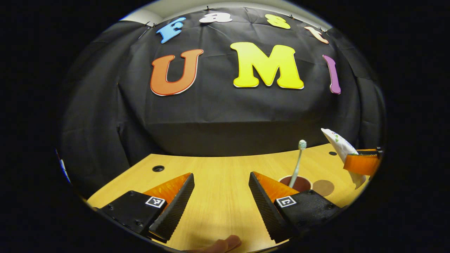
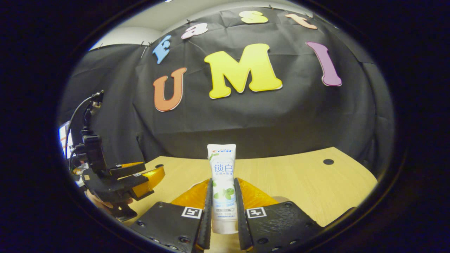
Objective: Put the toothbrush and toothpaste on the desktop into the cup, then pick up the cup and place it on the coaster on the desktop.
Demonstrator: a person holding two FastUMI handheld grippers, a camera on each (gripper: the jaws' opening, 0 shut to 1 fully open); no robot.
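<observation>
- Left gripper (image 1: 220, 203) at the bottom of the left gripper view, jaws spread wide apart, gripping nothing, bare wooden desktop (image 1: 225, 168) between the fingers.
- Fingertip of a hand (image 1: 219, 245) peeking in at the bottom edge of that view, below the gap between the fingers.
- Cup (image 1: 296, 183) lower right of centre in the left gripper view, partly hidden behind the right-hand finger, dark inside.
- Toothbrush (image 1: 299, 161) standing in the cup, handle leaning slightly, bristle head at the top.
- Round brown coaster (image 1: 323, 187) flat on the desktop just beside the cup, toward the right of the frame; touching or apart, cannot tell.
- Right gripper (image 1: 362, 162) at the far right edge of the left gripper view, holding the toothpaste tube (image 1: 341, 146) above the desktop, tilted, its flat crimped end up and to the left.
- In the right gripper view, right gripper (image 2: 223, 211) at bottom centre, both fingers pressed against the sides of the toothpaste tube (image 2: 222, 186), clamped on it.
- Tube upright in that view, crimped end at the top, cap end low between the fingers.
- Left gripper (image 2: 140, 179) at the left edge of the right gripper view, well apart from the tube, fingers parted, cables rising above it.
- Small dark holes (image 2: 328, 161) in the desktop (image 2: 316, 189) at right and left of the right gripper view.
</observation>
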